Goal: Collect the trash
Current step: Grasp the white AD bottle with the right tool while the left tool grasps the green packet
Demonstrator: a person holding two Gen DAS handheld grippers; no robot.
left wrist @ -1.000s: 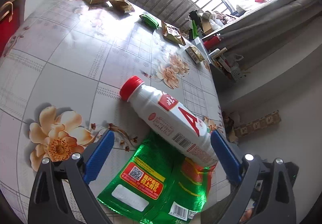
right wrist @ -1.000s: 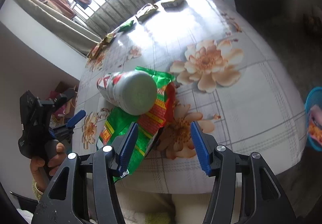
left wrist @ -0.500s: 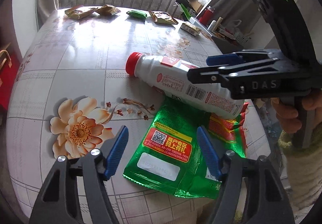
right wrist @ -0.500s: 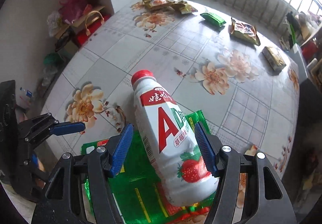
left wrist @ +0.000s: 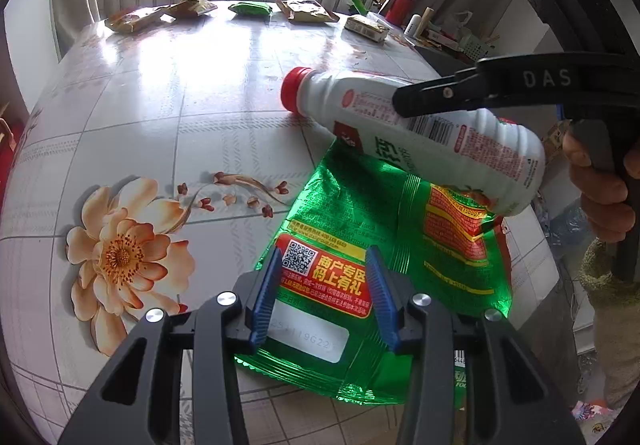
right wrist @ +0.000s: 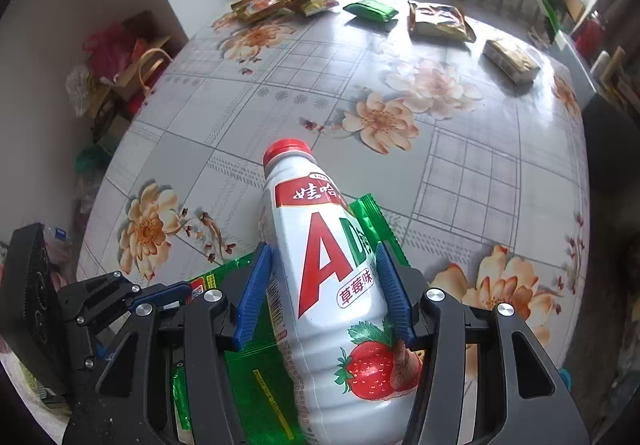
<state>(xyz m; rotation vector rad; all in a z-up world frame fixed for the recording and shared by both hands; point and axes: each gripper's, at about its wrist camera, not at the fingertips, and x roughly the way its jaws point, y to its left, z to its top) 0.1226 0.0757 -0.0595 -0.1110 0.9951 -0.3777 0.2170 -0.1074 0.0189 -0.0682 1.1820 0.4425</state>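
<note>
Since a second ago, your left gripper [left wrist: 324, 285] has narrowed over the green snack wrapper [left wrist: 360, 285]; jaws closing, wrapper between them, not yet pinched. Your right gripper [right wrist: 324, 285] now straddles the strawberry milk bottle [right wrist: 332, 285], red cap [right wrist: 287, 149] on, lying on the wrapper; jaws closing, blue pads at its sides. Contents: cannot tell. Right view only: bags on the floor [right wrist: 116, 65]. Left view only: your hand [left wrist: 600, 185]. Far table [right wrist: 240, 125] edge: five snack packets [right wrist: 438, 21].
</note>
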